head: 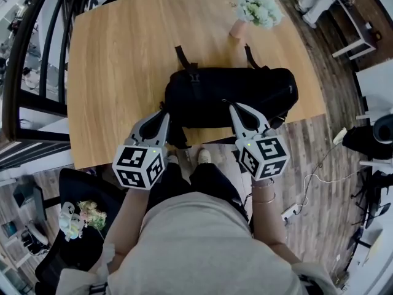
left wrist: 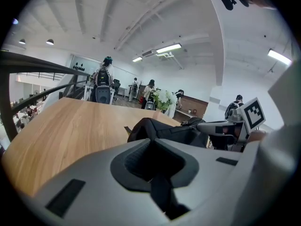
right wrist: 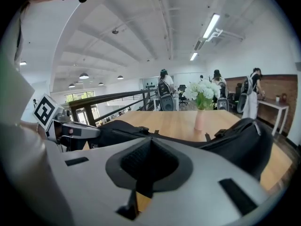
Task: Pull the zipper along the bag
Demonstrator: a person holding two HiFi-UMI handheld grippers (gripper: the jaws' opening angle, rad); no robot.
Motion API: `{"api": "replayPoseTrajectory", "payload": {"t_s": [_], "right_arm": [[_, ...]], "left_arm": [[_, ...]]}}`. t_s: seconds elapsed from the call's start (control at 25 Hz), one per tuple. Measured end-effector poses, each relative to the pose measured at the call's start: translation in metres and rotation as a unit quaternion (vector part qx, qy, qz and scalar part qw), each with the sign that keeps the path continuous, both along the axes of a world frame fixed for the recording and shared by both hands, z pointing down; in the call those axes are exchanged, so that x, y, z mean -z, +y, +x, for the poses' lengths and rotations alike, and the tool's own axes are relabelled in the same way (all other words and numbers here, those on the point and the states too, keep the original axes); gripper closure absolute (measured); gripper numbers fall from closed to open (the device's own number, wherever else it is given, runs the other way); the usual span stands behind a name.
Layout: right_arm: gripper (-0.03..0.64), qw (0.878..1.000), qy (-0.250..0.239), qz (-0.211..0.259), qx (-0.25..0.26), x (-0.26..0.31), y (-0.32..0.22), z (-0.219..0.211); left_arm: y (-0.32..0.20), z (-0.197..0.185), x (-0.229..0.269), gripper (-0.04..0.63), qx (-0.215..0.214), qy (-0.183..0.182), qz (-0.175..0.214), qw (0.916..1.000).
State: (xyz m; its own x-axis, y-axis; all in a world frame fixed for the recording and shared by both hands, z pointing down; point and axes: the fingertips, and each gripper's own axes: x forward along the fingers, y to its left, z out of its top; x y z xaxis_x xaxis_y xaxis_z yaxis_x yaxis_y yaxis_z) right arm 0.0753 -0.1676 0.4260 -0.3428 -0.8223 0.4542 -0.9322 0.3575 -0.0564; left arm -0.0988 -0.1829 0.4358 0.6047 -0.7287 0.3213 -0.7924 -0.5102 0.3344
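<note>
Pressing together at their tips, the jaws of the left gripper (left wrist: 150, 141) show no gap in its own view; whether any cloth is nipped between them cannot be told; the tips lie against the left end of the bag (head: 245, 94). The right gripper (right wrist: 149, 140) likewise has its jaws closed tip to tip, with only a sliver of wood showing through the slot lower down; nothing can be made out between them; in the head view its tips rest on the bag's top, about midway along its length, close to the near side. Each gripper shows in the other's view, low beside the bag; the two stand apart, both slanting down toward it. The bag is black and lies lengthwise across the near part of the table (head: 116, 54), its front close to the near edge; the zipper is too fine to pick out from above. Two straps (head: 182, 57) run from the bag's far side over the wood; beyond them a vase (head: 238, 28) of white flowers stands upright near the far edge, well apart from both grippers.
</note>
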Motion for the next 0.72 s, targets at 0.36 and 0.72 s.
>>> {"api": "replayPoseTrajectory", "payload": {"t_s": [0.36, 0.72], "right_arm": [[0.6, 1.0, 0.009, 0.008, -0.022, 0.0, -0.008, 0.053], [0.601, 0.999, 0.006, 0.016, -0.033, 0.005, -0.01, 0.081]], "left_arm": [[0.0, -0.005, -0.005, 0.555, 0.049, -0.024, 0.0, 0.9985], [-0.001, -0.006, -0.007, 0.555, 0.077, -0.045, 0.004, 0.996]]}}
